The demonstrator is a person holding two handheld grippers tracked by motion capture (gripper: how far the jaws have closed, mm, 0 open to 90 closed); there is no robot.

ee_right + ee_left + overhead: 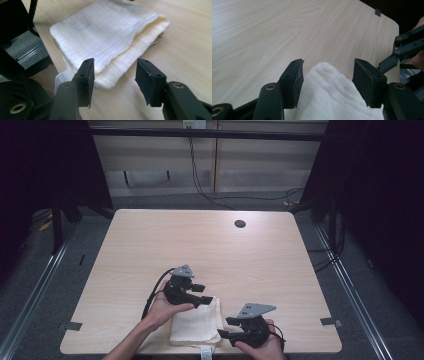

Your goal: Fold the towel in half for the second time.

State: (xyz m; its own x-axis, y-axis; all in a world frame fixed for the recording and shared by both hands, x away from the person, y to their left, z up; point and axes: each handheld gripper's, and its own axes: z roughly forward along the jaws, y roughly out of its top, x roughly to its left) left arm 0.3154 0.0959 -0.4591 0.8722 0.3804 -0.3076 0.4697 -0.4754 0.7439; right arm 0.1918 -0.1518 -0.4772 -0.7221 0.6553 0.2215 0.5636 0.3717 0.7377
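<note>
Here, one folded white cloth (196, 325) lies at the near edge of the table (210, 245), between the two hands. It is a single piece folded into several layers, its stacked edges plain in the right gripper view (107, 42). A small white label (206, 352) hangs from its near edge over the table's lip; any writing on it is too small to read.

The left gripper (204, 296) sits over the cloth's far left corner. In its own view the jaws stand wide, with a raised fold of the cloth (329, 92) between them; the pads are clear of it.

The right gripper (224, 327) rests just beside the cloth's right edge, its jaws apart and gripping nothing, the cloth's corner lying just beyond them.

There are two grippers, each with a grey three-cornered plate and a trailing cable.

The table is pale wood-grain with rounded corners and one dark round hole (240, 224) near its far edge. Grey floor surrounds it, with black cables (210, 190) running along a light wall behind.
</note>
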